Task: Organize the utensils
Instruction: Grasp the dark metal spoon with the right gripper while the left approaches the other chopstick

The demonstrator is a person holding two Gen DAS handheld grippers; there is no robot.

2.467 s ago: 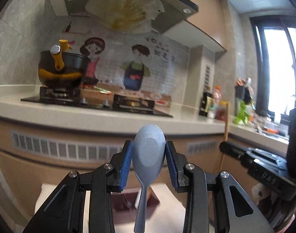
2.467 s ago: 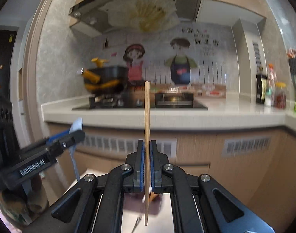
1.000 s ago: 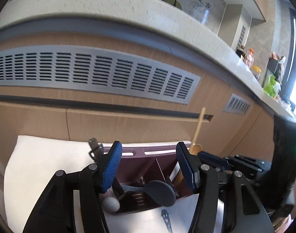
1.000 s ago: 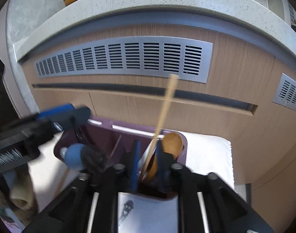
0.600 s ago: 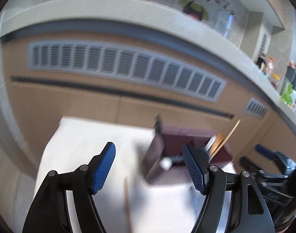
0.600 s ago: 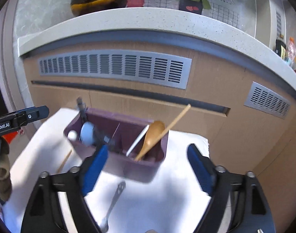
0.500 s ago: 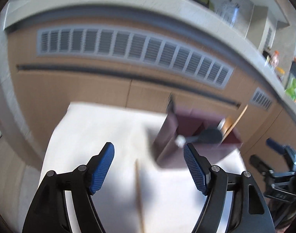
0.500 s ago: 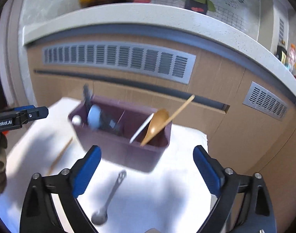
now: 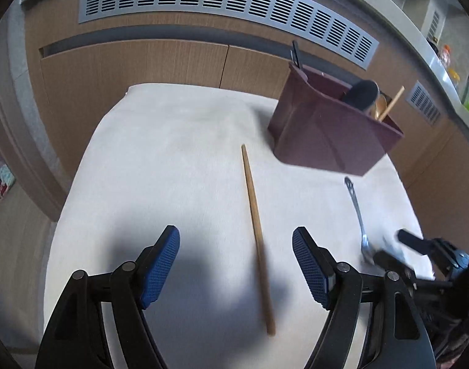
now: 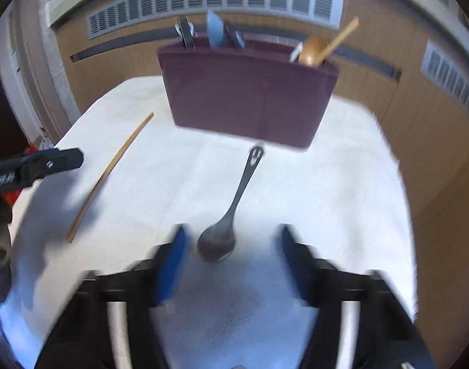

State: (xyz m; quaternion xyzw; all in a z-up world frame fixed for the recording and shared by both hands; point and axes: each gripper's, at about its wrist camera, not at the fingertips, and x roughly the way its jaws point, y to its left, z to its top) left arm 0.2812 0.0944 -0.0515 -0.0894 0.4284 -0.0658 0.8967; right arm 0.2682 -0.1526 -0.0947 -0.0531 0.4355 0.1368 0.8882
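- The left gripper (image 9: pixel 236 266) is held with its jaws apart, which have just been opening further, and empty; the chopstick (image 9: pixel 255 224) lies flat on the white cloth (image 9: pixel 172 169) between and ahead of them, untouched.
- The jaws are best lowered square across the thin stick near its middle, so that it is not rolled away or tipped on lifting.
- The maroon holder (image 10: pixel 249 98) stands behind on the counter, with other utensils already in it.
- The right gripper (image 10: pixel 231 246) is blurred; its jaws are seen apart and have just been closing, the metal spoon (image 10: pixel 231 212) lying between them, its bowl nearest, not yet pinched.
- The neck seems the surer place to be gripped than the rounded bowl.
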